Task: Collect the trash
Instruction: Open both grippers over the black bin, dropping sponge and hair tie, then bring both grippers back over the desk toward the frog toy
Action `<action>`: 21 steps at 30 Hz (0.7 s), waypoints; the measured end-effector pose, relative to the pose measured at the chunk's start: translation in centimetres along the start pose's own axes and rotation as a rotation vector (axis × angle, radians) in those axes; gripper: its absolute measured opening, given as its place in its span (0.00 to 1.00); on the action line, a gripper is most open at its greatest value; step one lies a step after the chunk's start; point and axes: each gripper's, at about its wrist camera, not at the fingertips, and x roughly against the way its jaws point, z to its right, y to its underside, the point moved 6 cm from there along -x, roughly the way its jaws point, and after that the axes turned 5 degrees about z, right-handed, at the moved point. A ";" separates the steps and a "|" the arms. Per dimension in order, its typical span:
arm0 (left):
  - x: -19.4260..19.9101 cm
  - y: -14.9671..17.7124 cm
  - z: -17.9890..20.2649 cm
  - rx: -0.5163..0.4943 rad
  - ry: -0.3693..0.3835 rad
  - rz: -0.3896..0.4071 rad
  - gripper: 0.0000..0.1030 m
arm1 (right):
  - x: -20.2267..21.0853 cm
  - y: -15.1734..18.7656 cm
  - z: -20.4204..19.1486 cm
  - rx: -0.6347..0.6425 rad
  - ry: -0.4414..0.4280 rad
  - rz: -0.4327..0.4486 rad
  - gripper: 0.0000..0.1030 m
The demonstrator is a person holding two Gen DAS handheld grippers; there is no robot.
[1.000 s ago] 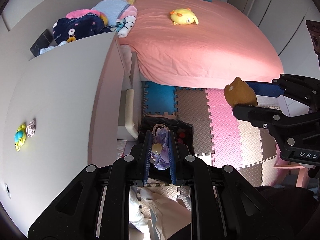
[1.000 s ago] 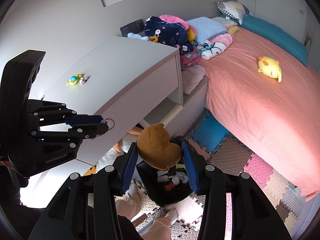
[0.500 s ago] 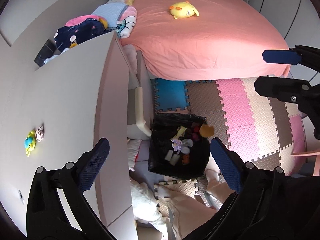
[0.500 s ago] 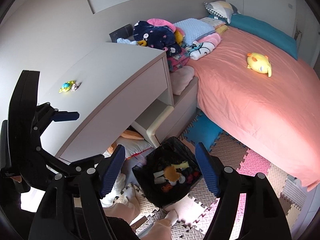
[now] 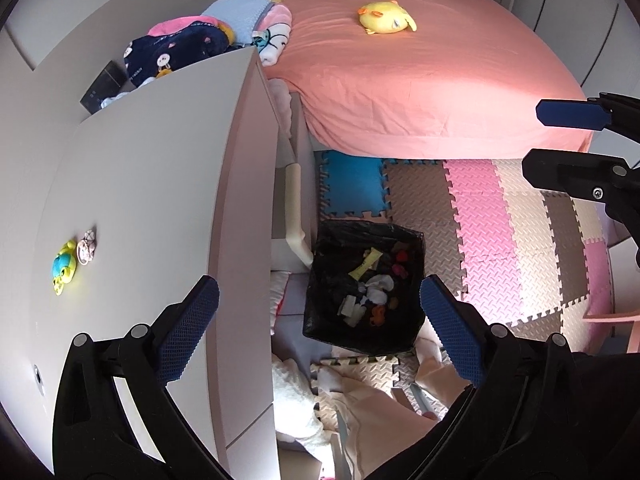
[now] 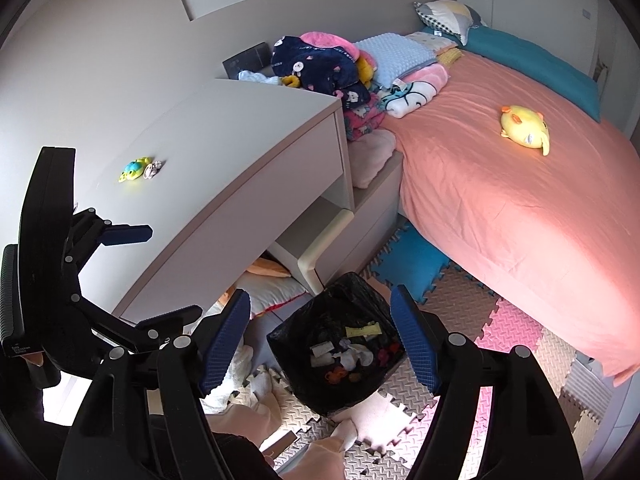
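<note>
Left wrist view: the left tongs (image 5: pixel 316 328) are seen spread wide with nothing between them, held over the black-lined trash bin (image 5: pixel 362 336) that stands on the foam floor mat (image 5: pixel 500 240) just beside the desk (image 5: pixel 140 200) and the foot of the bed (image 5: pixel 420 92). The bin appears to have been set there so that it can be reached from above by both hands, and its mouth is framed between the blue pads of each pair. In the right wrist view the right tongs (image 6: pixel 320 340) are likewise parted and empty, aimed down at the same bin, where the collected trash (image 6: pixel 352 350) is gathered: a yellow strip, white crumpled pieces and small red and orange bits can be made out, though what each one is cannot be told. Both tongs are judged to be empty and above the bin because a drop has been made, not a pick. Two small items (image 5: pixel 74 258), one yellow and blue and one pale, are left on the desk top, well apart from the bin; whether they count as trash cannot be settled. A yellow plush toy (image 6: pixel 524 130) is lying on the bed, and folded bedding is piled behind the desk.
</note>
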 end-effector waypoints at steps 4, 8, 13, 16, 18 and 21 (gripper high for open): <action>-0.1 0.2 -1.3 0.021 -0.005 -0.001 0.94 | -1.0 -0.8 -1.1 0.019 -0.009 -0.012 0.71; -0.3 0.7 -2.7 0.049 -0.012 -0.009 0.94 | -2.0 -1.7 -2.6 0.040 -0.022 -0.022 0.71; -0.4 1.5 -5.1 0.090 -0.026 -0.017 0.94 | -3.4 -2.9 -4.8 0.068 -0.043 -0.034 0.71; -0.3 2.0 -6.7 0.115 -0.036 -0.022 0.94 | -4.3 -3.6 -6.2 0.088 -0.059 -0.043 0.71; -0.3 2.3 -7.8 0.131 -0.044 -0.024 0.94 | -4.8 -4.0 -7.1 0.100 -0.070 -0.048 0.71; -0.3 2.8 -9.4 0.157 -0.056 -0.026 0.94 | -5.7 -4.6 -8.5 0.116 -0.085 -0.057 0.71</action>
